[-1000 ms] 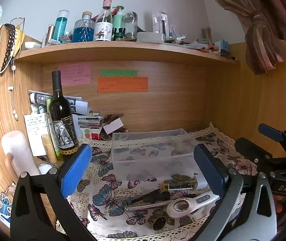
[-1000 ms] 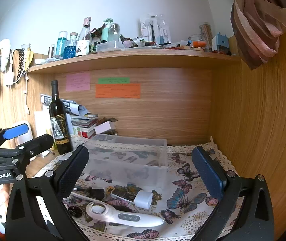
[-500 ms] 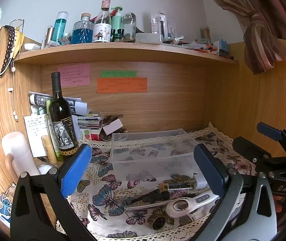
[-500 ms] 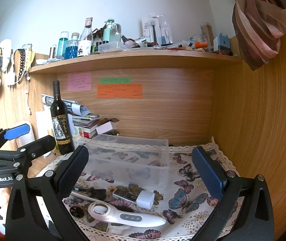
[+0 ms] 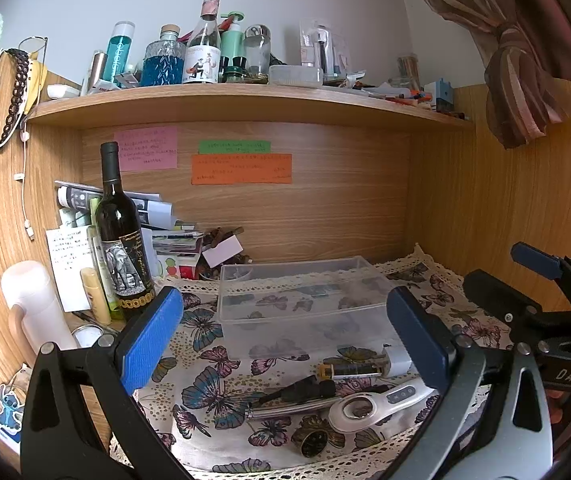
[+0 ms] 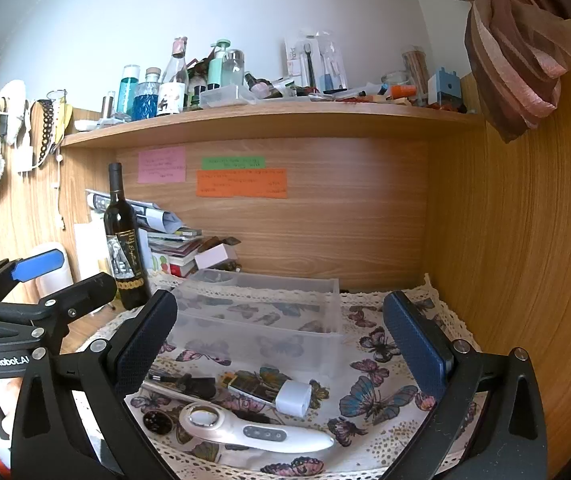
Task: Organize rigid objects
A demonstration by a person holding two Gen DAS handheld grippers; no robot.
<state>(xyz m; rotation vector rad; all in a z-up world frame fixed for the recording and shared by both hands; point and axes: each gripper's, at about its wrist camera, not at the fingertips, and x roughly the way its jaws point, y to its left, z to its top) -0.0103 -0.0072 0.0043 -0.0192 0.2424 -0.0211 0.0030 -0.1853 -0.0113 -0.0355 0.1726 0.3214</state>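
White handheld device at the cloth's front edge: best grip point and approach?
Grip the white handheld device across its straight handle, near the buttons, coming from above with the right gripper. It lies flat; the round head is wider and crowded by the small round cap.

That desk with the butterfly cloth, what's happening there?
A person holds a gripping tool in each hand, tidying small items. The left tool and right tool are both open and hold nothing. The white handheld device, capped tube and dark pen lie on the cloth in front of the clear bin, which looks empty.

R gripper point(image 6: 281, 344) open over white massager point(image 6: 253, 432); clear bin point(image 6: 261, 320) behind (empty).
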